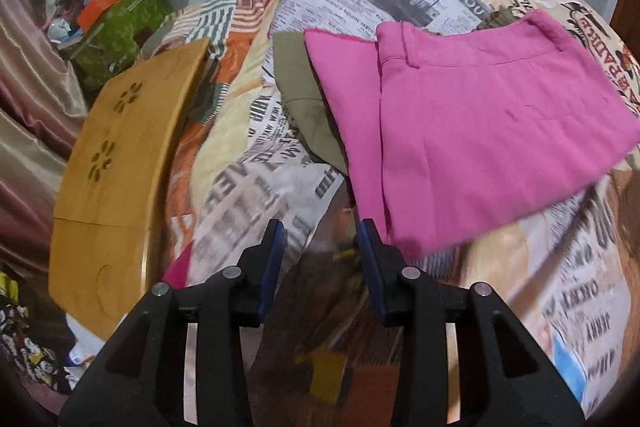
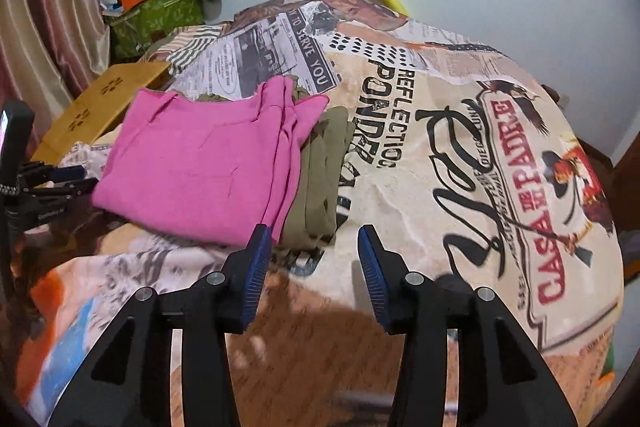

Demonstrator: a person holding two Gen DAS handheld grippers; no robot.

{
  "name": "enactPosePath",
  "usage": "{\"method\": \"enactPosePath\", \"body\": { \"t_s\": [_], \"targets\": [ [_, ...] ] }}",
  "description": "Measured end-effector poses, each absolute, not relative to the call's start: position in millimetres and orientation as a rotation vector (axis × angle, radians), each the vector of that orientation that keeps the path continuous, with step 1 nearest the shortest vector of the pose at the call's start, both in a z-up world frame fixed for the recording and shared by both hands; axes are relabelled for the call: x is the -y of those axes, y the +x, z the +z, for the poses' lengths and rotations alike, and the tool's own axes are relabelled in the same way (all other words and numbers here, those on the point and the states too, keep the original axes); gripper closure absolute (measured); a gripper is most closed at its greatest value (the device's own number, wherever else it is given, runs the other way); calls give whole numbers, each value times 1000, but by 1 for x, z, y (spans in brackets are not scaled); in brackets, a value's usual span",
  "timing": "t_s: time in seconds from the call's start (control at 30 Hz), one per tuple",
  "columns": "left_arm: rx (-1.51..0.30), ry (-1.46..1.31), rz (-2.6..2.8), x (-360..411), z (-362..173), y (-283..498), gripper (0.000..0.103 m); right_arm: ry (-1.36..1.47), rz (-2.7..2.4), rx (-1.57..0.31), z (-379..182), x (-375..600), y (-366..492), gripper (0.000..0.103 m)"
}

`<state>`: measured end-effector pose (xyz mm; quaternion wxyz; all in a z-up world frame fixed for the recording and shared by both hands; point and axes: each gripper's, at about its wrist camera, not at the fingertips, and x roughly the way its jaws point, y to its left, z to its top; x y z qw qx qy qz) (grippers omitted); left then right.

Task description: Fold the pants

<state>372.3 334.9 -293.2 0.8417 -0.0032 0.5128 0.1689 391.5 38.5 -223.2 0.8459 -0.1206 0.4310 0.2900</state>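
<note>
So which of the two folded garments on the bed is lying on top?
The bright pink folded pants lie on top; the olive green folded garment sits underneath, showing only along the edge.

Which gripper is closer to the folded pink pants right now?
Left, narrowly. The left gripper is open, one fingertip at the edge of the pink pants. The right gripper is open just short of their near corner.

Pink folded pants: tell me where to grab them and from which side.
Grip the near folded edge of the pink folded pants, coming in low from the front. There the layers lie stacked and flush atop the olive-green folded garment, and both open grippers already face it.
</note>
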Motion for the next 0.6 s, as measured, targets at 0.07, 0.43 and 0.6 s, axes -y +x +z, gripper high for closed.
{"method": "enactPosePath", "body": {
  "t_s": [0.07, 0.43, 0.6],
  "targets": [
    [-1056, -20, 346, -329, -274, 361, 64, -243, 617, -894, -211, -37, 386, 62],
    [-706, -11, 277, -261, -104, 264, 64, -88, 736, -617, -69, -17, 300, 62],
    [-512, 4, 258, -219, -37, 199, 64, -24, 776, -447, -8, 5, 233, 62]
  ]
}}
